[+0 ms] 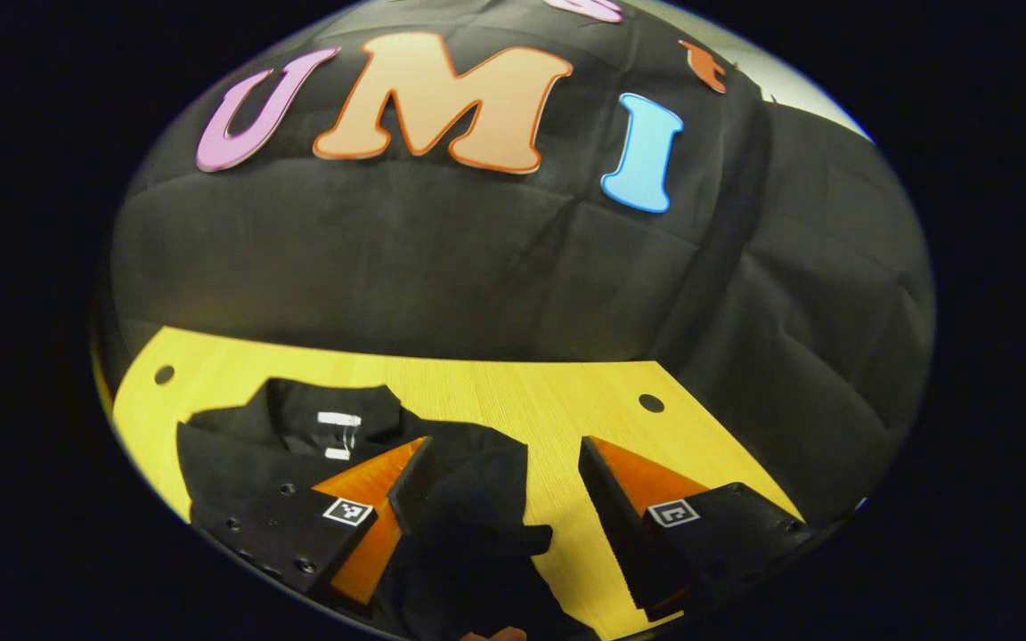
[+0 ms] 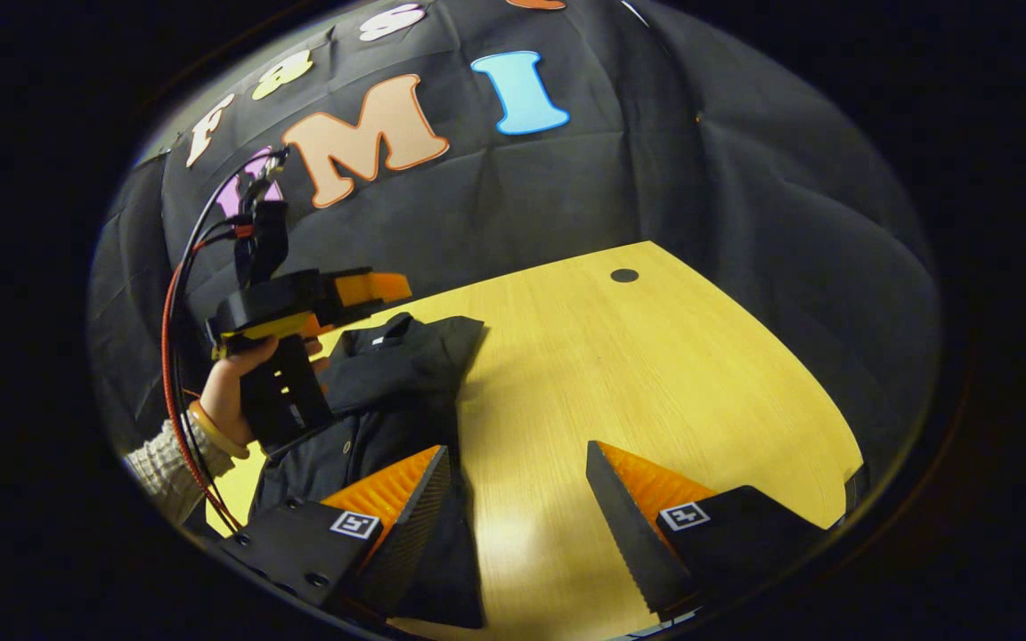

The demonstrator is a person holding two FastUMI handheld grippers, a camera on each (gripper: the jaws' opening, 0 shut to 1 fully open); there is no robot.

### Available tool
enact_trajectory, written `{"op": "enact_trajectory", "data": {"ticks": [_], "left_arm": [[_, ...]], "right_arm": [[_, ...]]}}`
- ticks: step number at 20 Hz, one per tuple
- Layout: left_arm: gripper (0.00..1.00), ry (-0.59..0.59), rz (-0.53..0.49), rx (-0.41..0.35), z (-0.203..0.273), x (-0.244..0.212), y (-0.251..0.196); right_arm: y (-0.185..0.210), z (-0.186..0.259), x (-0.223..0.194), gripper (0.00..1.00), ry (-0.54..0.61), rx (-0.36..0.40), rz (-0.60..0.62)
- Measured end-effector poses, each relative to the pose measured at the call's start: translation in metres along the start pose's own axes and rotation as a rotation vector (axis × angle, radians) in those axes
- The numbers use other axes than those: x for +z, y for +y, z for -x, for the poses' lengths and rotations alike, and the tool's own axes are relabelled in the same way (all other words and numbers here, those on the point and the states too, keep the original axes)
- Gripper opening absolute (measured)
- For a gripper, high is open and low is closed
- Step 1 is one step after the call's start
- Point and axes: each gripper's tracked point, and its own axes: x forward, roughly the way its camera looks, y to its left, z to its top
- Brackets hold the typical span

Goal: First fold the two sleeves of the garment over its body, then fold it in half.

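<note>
Left gripper (image 1: 504,485) is seen wide open in the left gripper view, nothing pinched, its 2 fingers spread at 6 o'clock. The black garment (image 1: 317,450) is laid on the yellow wooden table (image 1: 513,392) toward 8 o'clock, collar pointing to 12, with a fold of cloth lying between the fingers.

Right gripper (image 2: 517,499) is also found wide open in the right gripper view, over bare table. The garment sits at 8 o'clock, and the left gripper is held above it at 9 o'clock by a hand (image 2: 232,383) in a knit sleeve (image 2: 166,463).
</note>
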Motion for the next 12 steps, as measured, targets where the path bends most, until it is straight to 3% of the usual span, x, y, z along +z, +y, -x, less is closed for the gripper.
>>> {"op": "enact_trajectory", "data": {"ticks": [8, 12], "left_arm": [[0.94, -0.202, -0.012, 0.052, 0.105, 0.059, 0.043], [0.94, -0.239, -0.022, 0.138, 0.163, 0.058, 0.088]], "right_arm": [[0.043, 0.008, -0.039, 0.98, 0.051, 0.058, 0.078], [0.068, 0.015, -0.063, 0.98, 0.073, 0.084, 0.117]]}}
